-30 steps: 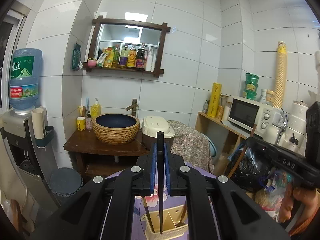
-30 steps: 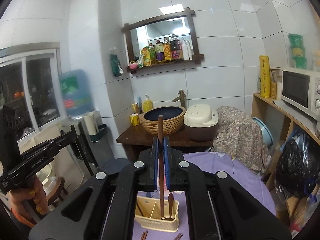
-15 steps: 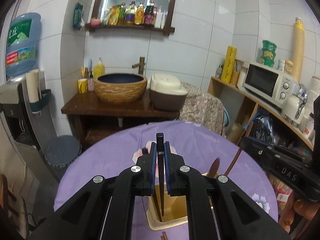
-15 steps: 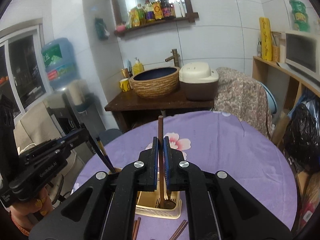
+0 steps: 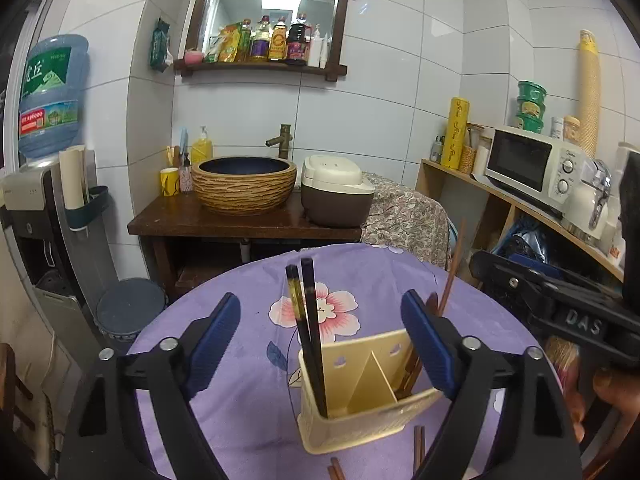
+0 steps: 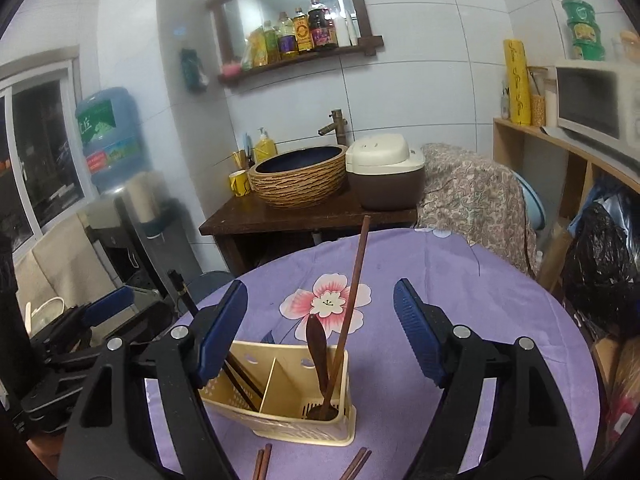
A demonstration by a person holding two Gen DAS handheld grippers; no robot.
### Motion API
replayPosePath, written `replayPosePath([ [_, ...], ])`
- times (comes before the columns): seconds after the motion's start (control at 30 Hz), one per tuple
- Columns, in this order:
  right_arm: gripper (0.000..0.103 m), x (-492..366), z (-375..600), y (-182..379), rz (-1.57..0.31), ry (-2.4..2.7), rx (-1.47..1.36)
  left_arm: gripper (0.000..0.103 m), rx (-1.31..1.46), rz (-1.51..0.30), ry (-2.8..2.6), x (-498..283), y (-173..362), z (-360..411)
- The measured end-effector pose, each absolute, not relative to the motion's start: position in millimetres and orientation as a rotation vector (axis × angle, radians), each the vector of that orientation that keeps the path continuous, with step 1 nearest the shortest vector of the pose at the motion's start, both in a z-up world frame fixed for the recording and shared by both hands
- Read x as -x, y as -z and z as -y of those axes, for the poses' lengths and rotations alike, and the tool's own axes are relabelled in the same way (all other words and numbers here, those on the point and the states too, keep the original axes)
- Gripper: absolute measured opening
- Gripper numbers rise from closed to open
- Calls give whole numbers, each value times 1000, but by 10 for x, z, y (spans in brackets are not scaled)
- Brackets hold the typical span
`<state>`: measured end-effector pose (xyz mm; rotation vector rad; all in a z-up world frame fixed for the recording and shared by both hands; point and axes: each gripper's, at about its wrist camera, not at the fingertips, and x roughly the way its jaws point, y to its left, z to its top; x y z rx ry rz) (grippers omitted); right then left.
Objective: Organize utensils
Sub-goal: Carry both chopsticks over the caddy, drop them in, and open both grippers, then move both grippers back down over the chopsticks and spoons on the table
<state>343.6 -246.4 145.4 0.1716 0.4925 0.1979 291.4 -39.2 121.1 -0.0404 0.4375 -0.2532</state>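
A cream utensil holder (image 5: pixel 360 412) (image 6: pixel 280 416) stands on the purple table. Two black chopsticks (image 5: pixel 310 328) stand in its left compartment, free between the fingers of my left gripper (image 5: pixel 320 300), whose jaws are opening. In the right compartment a brown chopstick (image 6: pixel 354 292) leans beside a wooden spoon (image 6: pixel 316 344). My right gripper (image 6: pixel 320 287) is opening around that chopstick without touching it. Each gripper shows at the edge of the other's view, the right gripper (image 5: pixel 560 312) and the left gripper (image 6: pixel 100 308).
Loose brown chopsticks (image 6: pixel 262 462) (image 6: pixel 356 464) lie on the purple floral cloth (image 6: pixel 460 280) in front of the holder. Behind the round table are a dark cabinet with a basin (image 5: pixel 244 184), a rice cooker (image 5: pixel 336 192), and a microwave shelf (image 5: pixel 528 164) on the right.
Both grippers came down over the holder and opened. The black chopstick and the brown chopstick they held now stand loose in the holder's compartments.
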Motion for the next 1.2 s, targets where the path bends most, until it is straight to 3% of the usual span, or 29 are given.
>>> replayPosePath([
  [0.2, 89, -3056, 2458, -1326, -475, -186, -135, 97, -5, -419, 213, -2515, -993, 272],
  [0.4, 95, -2549, 2504, -1049, -448, -151, -122, 97, -37, -486, 194, -2242, -610, 184],
  [0.57, 97, -2063, 2533, -832, -287, -72, -113, 97, -65, -516, 150, -2056, -273, 167],
  [0.8, 97, -1986, 2503, -323, -518, -63, -95, 97, -47, -557, 130, -1829, 50, 159],
  [1.2, 97, -1727, 2624, 327, -702, 64, -64, 97, -49, -705, 177, -1634, 416, 228],
])
